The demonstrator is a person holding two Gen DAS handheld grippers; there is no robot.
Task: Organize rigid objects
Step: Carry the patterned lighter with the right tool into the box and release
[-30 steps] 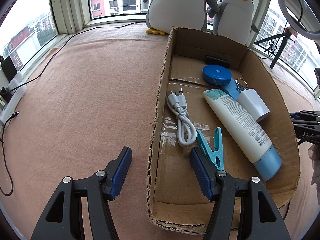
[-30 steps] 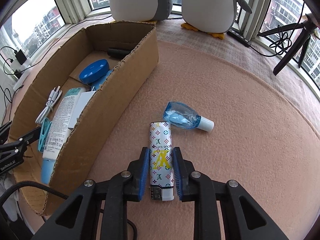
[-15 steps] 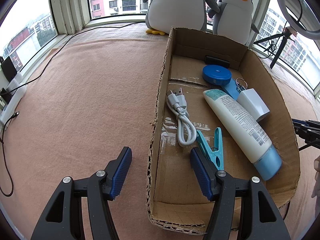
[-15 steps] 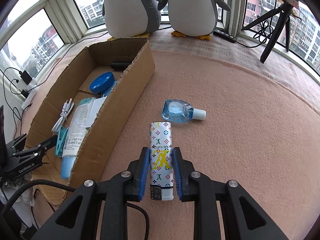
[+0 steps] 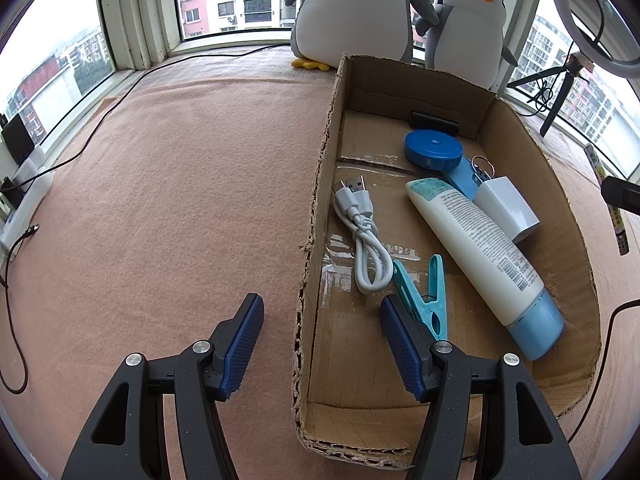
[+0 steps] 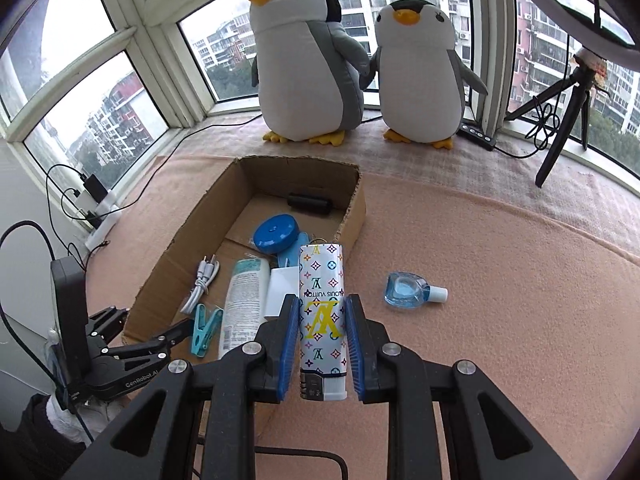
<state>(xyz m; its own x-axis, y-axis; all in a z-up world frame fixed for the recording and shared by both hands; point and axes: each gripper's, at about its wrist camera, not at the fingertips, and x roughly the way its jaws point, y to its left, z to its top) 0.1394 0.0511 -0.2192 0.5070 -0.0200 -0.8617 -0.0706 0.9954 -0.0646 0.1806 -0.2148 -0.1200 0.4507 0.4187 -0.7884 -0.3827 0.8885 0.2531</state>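
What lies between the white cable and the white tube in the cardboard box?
In the left wrist view, the teal clothes peg lies between the lower ends of the white cable and the white tube; higher up, only bare floor of the cardboard box.

You are working in a home, on a bay-window ledge high in an apartment block. A curved run of white-framed windows (image 6: 132, 80) shows neighbouring residential towers outside. The ledge is covered in a pink felt blanket (image 5: 168, 200). Two grey-and-white plush penguins (image 6: 308, 64) stand side by side against the glass. A black tripod (image 6: 560, 120) carrying a ring light (image 5: 592, 12) stands at the right, and black cables run to a white power strip (image 6: 98, 220) at the left.
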